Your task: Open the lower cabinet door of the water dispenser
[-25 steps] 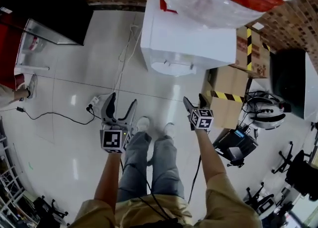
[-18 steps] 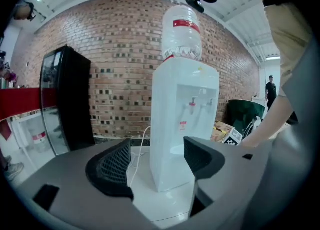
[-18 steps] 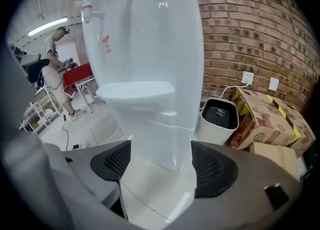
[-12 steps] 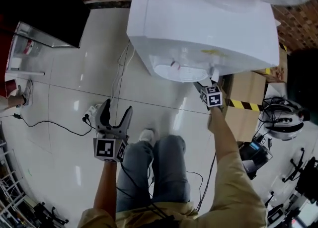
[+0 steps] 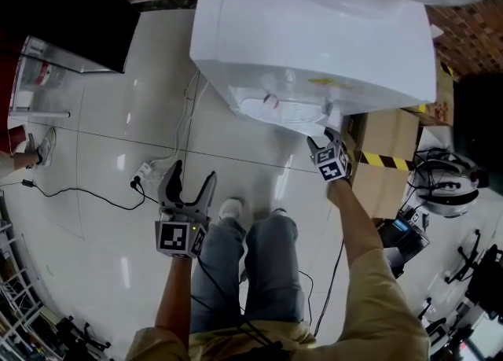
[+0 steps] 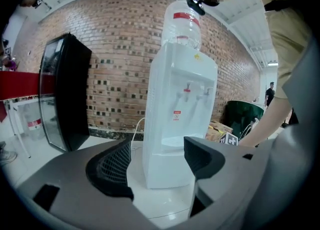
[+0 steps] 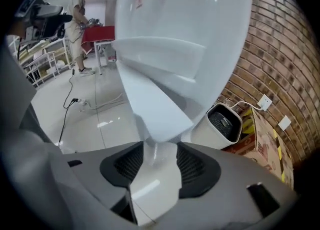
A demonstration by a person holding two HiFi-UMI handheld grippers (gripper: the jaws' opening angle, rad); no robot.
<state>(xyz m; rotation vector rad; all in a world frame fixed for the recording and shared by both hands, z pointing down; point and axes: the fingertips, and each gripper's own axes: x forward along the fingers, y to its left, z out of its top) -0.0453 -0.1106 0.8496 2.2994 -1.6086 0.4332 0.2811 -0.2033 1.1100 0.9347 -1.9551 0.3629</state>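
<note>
Right gripper (image 7: pixel 160 154), jaws closing narrowly onto the white edge of the lower cabinet door (image 7: pixel 155 106) between them, the water dispenser (image 5: pixel 314 45) rising just ahead; it should likely finish a firm pinch, then pull back along the hinge's arc without twisting.

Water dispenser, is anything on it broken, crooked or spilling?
Nothing stands out. The water dispenser stands upright, its bottle sits straight on top, and no puddle shows on the floor.
</note>
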